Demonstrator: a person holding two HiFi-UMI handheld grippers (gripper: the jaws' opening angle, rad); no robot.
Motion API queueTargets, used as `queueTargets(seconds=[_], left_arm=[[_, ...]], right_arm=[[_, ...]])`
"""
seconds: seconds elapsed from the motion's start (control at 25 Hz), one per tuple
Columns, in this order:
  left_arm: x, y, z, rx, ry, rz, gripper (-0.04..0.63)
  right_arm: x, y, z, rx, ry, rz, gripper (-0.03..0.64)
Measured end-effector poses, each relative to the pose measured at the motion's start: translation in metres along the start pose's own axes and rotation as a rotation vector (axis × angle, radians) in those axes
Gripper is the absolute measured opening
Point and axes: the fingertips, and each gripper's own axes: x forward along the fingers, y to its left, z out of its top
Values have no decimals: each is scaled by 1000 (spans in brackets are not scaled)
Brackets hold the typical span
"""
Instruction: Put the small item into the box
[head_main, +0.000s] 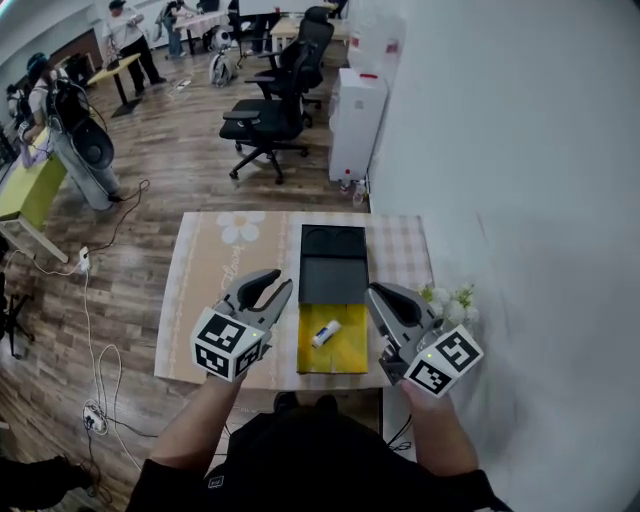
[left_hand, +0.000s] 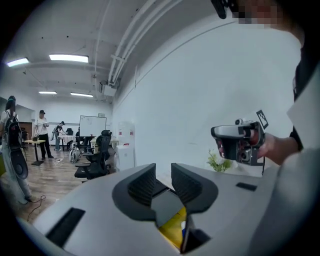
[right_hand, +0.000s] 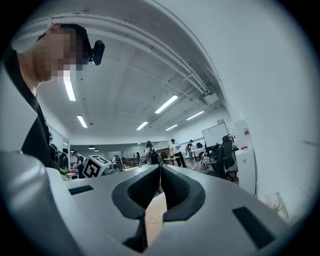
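Both hang clear of the worktop (head_main: 200, 300): left gripper (head_main: 275, 283) half-open and empty at the box's (head_main: 350, 355) 9 o'clock, right gripper (head_main: 378, 292) closed on nothing at 3 o'clock, seemingly because the small item (head_main: 326, 333) already lies inside.

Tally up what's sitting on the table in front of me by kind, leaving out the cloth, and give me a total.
Black box: 1
Yellow panel: 1
Small white item: 1
Small plant: 1
Total: 4
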Motion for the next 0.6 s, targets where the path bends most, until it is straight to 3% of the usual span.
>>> queueTargets(seconds=[0.32,0.6], left_arm=[[-25,16,38,19,-92,6,94],[-47,17,60,66,-151,47,87]], right_arm=[[-2,9,37,-96,-56,-28,37],[-16,6,47,-108,-114,-76,35]])
